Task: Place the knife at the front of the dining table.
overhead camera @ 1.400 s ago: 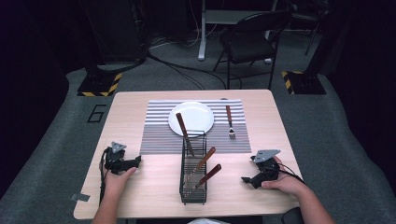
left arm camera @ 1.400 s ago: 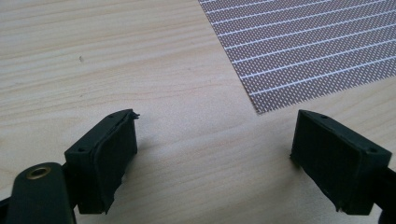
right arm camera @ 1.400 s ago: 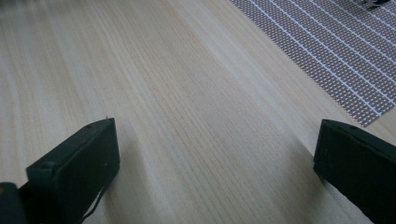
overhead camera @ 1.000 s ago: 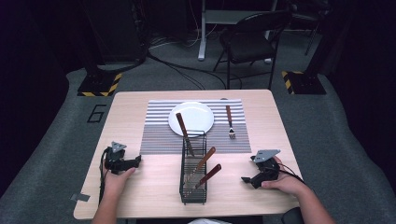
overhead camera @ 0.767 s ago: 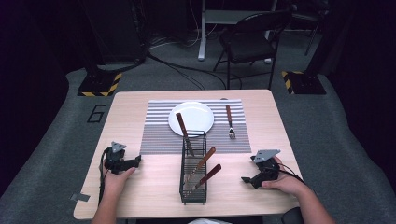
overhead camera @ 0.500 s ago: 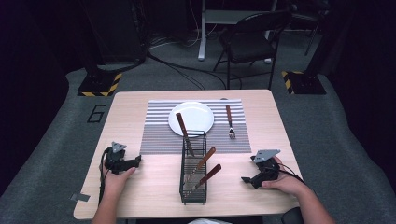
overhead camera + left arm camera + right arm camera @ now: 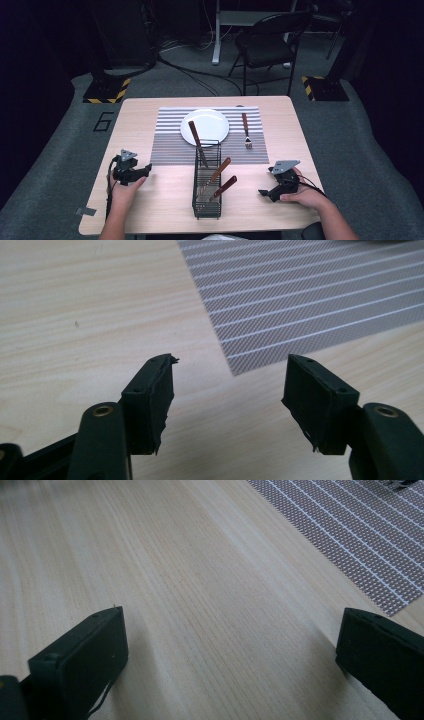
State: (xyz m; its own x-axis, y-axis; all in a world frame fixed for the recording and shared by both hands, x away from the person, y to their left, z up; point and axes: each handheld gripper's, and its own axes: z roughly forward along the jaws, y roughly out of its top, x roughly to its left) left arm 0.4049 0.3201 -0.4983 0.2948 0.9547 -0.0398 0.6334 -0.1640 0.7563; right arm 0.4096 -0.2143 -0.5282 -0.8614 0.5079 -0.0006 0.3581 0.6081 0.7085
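Note:
A black wire caddy [image 7: 207,187] stands at the table's front centre with three wooden-handled utensils [image 7: 219,171] leaning in it. Behind it a striped grey placemat [image 7: 170,140] carries a white plate [image 7: 212,122] and a wooden-handled fork [image 7: 245,129]. My left gripper [image 7: 146,169] rests on the table left of the caddy, held by a hand; its jaws stand open over bare wood by the placemat corner [image 7: 240,365]. My right gripper [image 7: 263,192] rests right of the caddy, jaws wide open and empty, with the placemat edge [image 7: 370,545] ahead.
The wooden table [image 7: 150,110] has bare wood on both sides of the placemat. A black folding chair [image 7: 270,45] and cables sit on the floor behind the table. Yellow-black striped bases [image 7: 105,90] flank it.

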